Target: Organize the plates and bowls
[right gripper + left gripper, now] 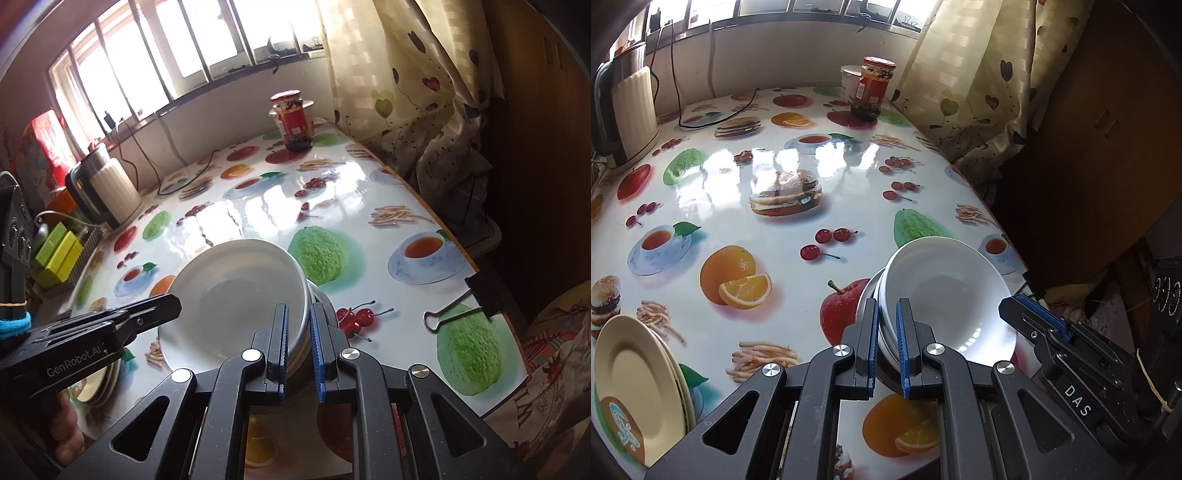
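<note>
Gripping opposite rims, the left gripper point(886, 341) and the right gripper point(299, 347) both pinch the white glossy ceramic bowl point(945, 295), nested on a metal bowl point(323, 299) at the table's near right; it looks stiff, slippery, fragile.

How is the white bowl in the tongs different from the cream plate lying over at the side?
The white bowl is deep and plain; the cream plate is shallow, with a brown and blue emblem. The white bowl sits nested on a metal bowl, both sets of tongs at its rims; the cream plate tops a stack of plates, untouched. Both are round, empty, and over the fruit-print table.
</note>
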Action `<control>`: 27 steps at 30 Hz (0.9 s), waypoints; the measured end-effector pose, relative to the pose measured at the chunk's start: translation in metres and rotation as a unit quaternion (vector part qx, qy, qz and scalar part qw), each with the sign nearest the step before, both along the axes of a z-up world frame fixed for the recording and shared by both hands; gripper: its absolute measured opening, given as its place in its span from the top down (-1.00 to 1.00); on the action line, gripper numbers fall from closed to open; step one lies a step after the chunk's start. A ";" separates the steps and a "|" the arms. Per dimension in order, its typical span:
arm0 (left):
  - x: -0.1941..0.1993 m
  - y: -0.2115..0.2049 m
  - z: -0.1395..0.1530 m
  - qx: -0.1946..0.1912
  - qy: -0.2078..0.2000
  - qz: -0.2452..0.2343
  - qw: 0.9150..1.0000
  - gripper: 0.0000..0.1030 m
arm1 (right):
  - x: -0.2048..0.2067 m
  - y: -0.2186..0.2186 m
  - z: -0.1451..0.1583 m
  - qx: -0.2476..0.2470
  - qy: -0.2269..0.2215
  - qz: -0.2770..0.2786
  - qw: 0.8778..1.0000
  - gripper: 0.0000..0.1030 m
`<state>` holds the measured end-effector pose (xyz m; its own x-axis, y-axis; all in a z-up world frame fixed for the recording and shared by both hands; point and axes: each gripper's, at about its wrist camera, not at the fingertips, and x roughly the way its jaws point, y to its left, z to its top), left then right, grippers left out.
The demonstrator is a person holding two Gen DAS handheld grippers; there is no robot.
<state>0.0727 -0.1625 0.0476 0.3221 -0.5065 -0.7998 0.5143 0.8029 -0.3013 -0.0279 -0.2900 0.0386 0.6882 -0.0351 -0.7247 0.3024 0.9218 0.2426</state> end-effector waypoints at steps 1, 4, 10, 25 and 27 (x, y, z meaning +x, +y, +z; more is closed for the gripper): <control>0.000 0.001 0.000 -0.002 0.000 0.002 1.000 0.81 | 0.001 0.000 -0.001 0.000 0.002 0.000 1.000 0.73; 0.000 0.001 0.000 -0.004 0.000 0.001 1.000 0.81 | 0.001 -0.001 -0.003 0.001 0.001 -0.001 1.000 0.72; 0.000 0.001 0.001 -0.004 0.000 0.001 1.000 0.81 | 0.001 -0.001 -0.003 0.001 0.001 0.000 1.000 0.72; -0.012 0.005 0.006 0.015 -0.049 0.004 0.999 0.51 | -0.004 0.001 0.003 0.000 -0.015 -0.010 1.000 0.45; -0.016 0.009 0.007 0.018 -0.061 0.007 0.998 0.44 | -0.008 0.001 0.005 0.002 -0.022 -0.013 1.000 0.39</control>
<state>0.0569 -0.1535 0.0541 0.4259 -0.4729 -0.7713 0.5340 0.8196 -0.2077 -0.0363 -0.2886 0.0439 0.7177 -0.0500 -0.6945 0.3147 0.9130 0.2595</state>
